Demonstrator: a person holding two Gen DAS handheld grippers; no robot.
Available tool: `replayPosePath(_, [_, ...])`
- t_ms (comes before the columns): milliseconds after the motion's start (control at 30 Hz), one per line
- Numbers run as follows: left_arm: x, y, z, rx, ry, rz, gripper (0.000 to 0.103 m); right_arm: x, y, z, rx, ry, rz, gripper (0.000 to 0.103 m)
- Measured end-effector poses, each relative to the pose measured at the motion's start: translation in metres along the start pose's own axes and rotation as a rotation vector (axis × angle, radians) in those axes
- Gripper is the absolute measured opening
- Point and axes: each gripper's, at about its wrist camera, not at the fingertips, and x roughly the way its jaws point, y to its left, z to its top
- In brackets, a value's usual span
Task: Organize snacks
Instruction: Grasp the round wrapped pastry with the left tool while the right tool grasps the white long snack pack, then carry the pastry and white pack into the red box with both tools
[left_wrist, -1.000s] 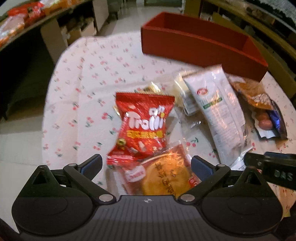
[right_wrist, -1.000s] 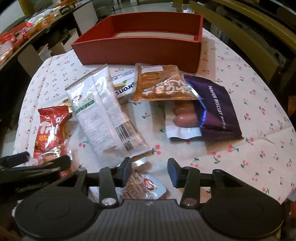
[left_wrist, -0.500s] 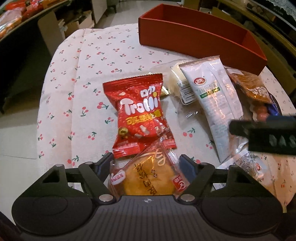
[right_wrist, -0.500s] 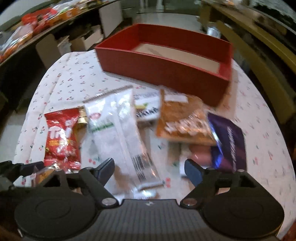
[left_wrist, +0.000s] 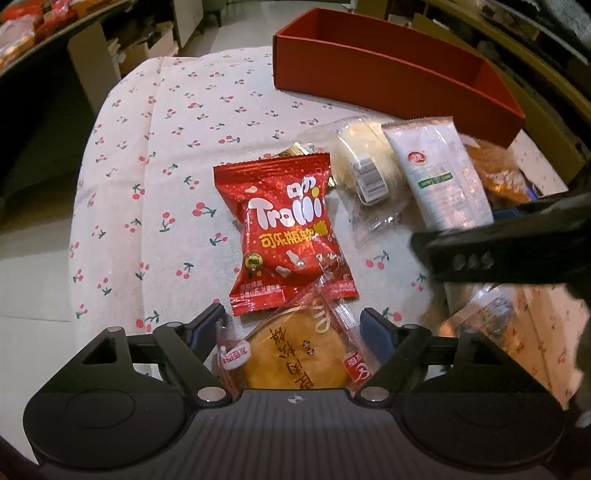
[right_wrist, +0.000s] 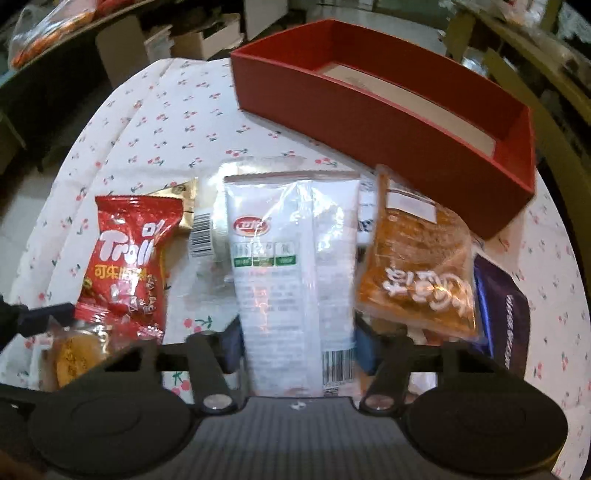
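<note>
My left gripper (left_wrist: 291, 325) has a round golden biscuit packet (left_wrist: 295, 354) between its fingers; the pads touch the wrapper's edges while the jaws ease open slightly. A red Trolli bag (left_wrist: 284, 232) lies just ahead of it, partly under the wrapper. My right gripper (right_wrist: 297, 343) is closing on a long white packet (right_wrist: 291, 266), pads against both of its sides. The red box (right_wrist: 369, 125) stands at the far side of the table, and nothing shows in the part of it I can see. In the left wrist view the right gripper (left_wrist: 498, 254) crosses the right edge.
An orange snack packet (right_wrist: 413, 273) and a purple wafer packet (right_wrist: 506, 314) lie right of the white one. A pale cake in clear wrap (left_wrist: 362, 166) and a gold sweet (right_wrist: 183, 199) sit between the Trolli bag and the white packet. The cherry-print tablecloth (left_wrist: 166, 147) drops off at left.
The left jaws came in from wide around the biscuit packet. The right gripper shifted left off a small packet, opened wide, then closed around the long white packet.
</note>
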Motion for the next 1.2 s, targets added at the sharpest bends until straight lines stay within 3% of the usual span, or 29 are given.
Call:
replayPosePath(367, [-0.015,0.006,0.002,-0.032,0.005,-0.031,0.060,-0.033,-0.006,-0.009,0.026,-0.039,0.052,0.062])
replayPosePath(400, [-0.016,0.007,0.002,-0.038,0.004,-0.040,0.046,-0.036,-0.008,-0.009,0.029,-0.043,0.054,0.062])
replayPosePath(467, [-0.016,0.008,0.004,-0.050,0.021,-0.068,0.041,-0.039,-0.010,-0.007,0.032,-0.051,0.052,0.061])
replayPosePath(567, [-0.014,0.008,0.002,-0.050,0.035,-0.062,0.046,-0.041,-0.012,-0.005,0.034,-0.055,0.051,0.061])
replayPosePath(700, [-0.021,0.017,0.001,-0.089,0.030,-0.072,0.085,-0.044,-0.010,0.000,0.023,-0.066,0.070,0.061])
replayPosePath(800, [-0.031,0.016,0.001,-0.046,-0.001,-0.074,0.086,-0.047,-0.009,0.002,0.011,-0.074,0.082,0.061])
replayPosePath(1033, [-0.035,-0.015,-0.016,0.401,0.051,-0.029,0.087,-0.060,-0.012,-0.004,0.014,-0.084,0.144,0.061])
replayPosePath(1200, [-0.012,-0.016,-0.019,0.499,0.116,-0.050,0.086,-0.064,-0.009,-0.003,0.015,-0.077,0.168,0.061])
